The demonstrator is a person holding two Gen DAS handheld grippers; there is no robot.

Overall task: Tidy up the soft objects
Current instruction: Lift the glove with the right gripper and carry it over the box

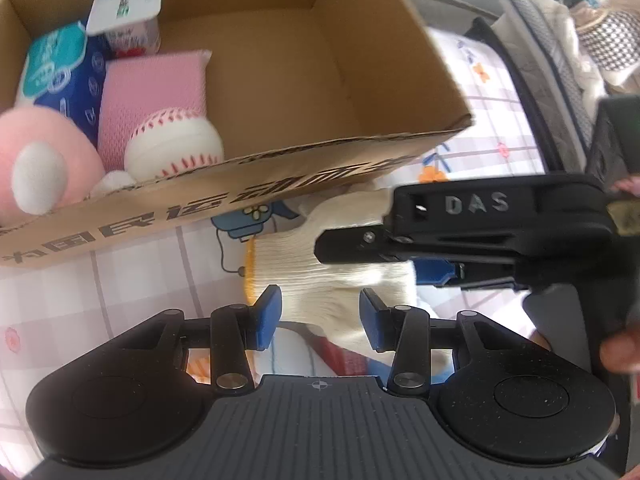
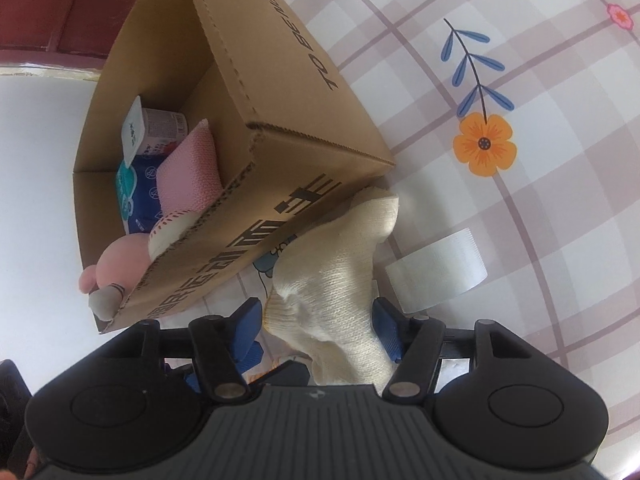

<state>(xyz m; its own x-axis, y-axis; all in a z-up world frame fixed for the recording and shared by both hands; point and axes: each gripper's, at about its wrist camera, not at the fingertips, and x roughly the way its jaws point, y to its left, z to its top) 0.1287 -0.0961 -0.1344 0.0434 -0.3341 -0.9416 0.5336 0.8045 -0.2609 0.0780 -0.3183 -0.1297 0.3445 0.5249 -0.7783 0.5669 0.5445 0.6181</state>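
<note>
A cream knitted glove (image 1: 320, 276) with a yellow cuff lies on the checked tablecloth just in front of an open cardboard box (image 1: 280, 184). My left gripper (image 1: 320, 316) points down over it. The glove narrows between the blue pads and touches both. My right gripper (image 1: 360, 256) reaches in from the right across the same glove. In the right wrist view the bunched glove (image 2: 336, 248) fills the gap of my right gripper (image 2: 316, 328), and its tip leans on the box (image 2: 280, 160) corner.
The box holds a baseball (image 1: 172, 148), a pink sponge (image 1: 152, 84), a pink plush (image 1: 40, 152), a blue tissue pack (image 1: 60, 68) and a yogurt cup (image 1: 128, 12); its right half is bare. A white tape roll (image 2: 436, 268) stands right of the glove. A hand (image 1: 620, 352) shows at the right edge.
</note>
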